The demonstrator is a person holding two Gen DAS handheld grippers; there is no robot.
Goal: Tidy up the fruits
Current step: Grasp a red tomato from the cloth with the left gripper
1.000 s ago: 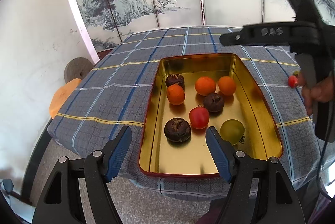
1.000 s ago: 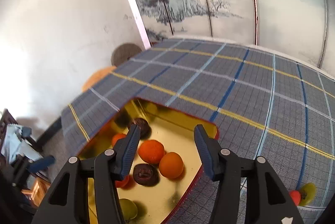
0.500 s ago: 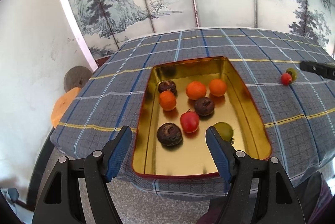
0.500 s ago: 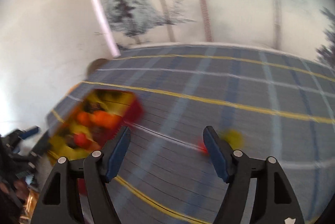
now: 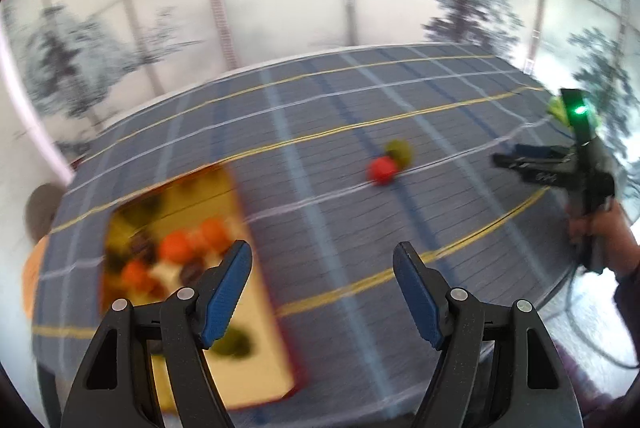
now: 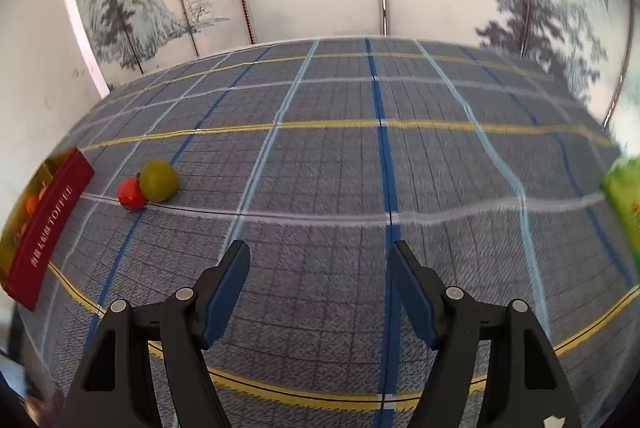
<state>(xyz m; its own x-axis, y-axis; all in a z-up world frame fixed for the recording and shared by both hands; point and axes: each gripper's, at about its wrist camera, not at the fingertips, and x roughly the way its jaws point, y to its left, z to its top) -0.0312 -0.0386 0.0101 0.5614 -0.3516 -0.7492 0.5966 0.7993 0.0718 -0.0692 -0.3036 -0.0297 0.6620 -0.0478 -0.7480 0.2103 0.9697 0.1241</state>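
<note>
Left wrist view is motion-blurred: left gripper [image 5: 322, 292] has its jaws spread wide with nothing between them, hanging above the plaid tablecloth [image 5: 320, 228] just right of the gold tin tray [image 5: 256, 308]. Tray sits at the near-left table edge with several fruits in it: orange ones, dark ones, one greenish; too smeared to count. Two loose fruits are out on the cloth, well apart from the tray: a red fruit [image 5: 382, 170] and a green fruit [image 5: 398, 152], touching each other. Right gripper [image 5: 560, 168] shows at the far right of this view, hand on its handle.

Right wrist view is sharper. Right gripper [image 6: 318, 288] is also spread wide and empty, above bare tablecloth [image 6: 380, 188]. Red fruit [image 6: 132, 193] and green fruit [image 6: 159, 180] sit to its left, side by side and in contact, near the red outer wall of the tray [image 6: 48, 224]. Green packet [image 6: 624, 204] at the right edge, can't identify it.

Step, my read: reach phase for the last two loose fruits, nothing grasped yet. Neither gripper is lined up on them.

Next move needs: pick one fruit, centre the jaws on it, descend, close gently. They're round and touching, so a finger going in between may roll the neighbour away. Approach from the outer side.
</note>
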